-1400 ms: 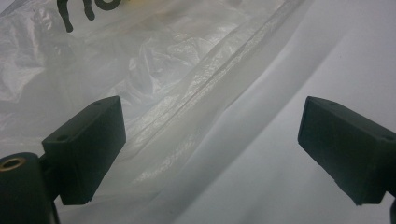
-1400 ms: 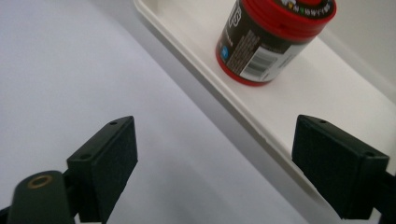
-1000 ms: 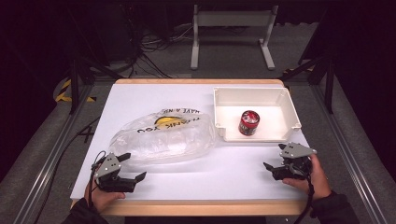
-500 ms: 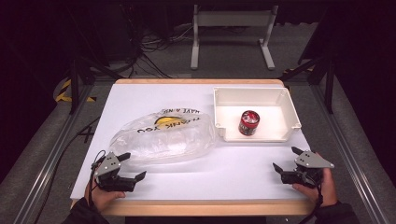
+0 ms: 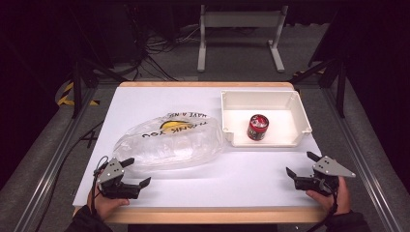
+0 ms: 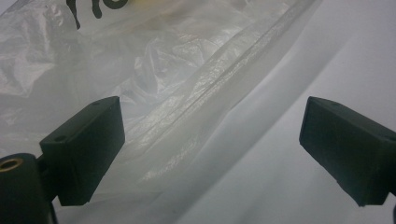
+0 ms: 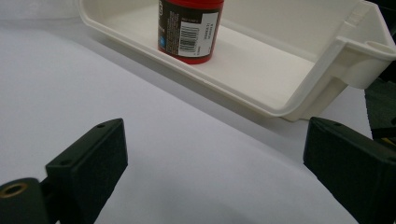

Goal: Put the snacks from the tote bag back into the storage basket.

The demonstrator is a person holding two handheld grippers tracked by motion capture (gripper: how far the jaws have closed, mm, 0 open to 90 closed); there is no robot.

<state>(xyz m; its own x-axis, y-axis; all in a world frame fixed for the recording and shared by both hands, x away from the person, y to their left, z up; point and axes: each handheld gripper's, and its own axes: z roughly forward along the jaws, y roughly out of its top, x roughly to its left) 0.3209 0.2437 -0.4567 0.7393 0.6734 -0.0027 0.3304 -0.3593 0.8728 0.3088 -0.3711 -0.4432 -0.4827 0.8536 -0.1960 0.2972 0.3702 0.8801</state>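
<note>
At lower left of the bench (image 5: 203,186), left tool (image 5: 131,173) gapes beside plastic bag (image 5: 169,142); lower right, right tool (image 5: 303,165) gapes, empty, jaws just widened.

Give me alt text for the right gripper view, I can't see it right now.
A red can stands upright in a white bin on the white table. The right gripper faces them from short of the bin, its black jaws wide open with nothing between them.
</note>
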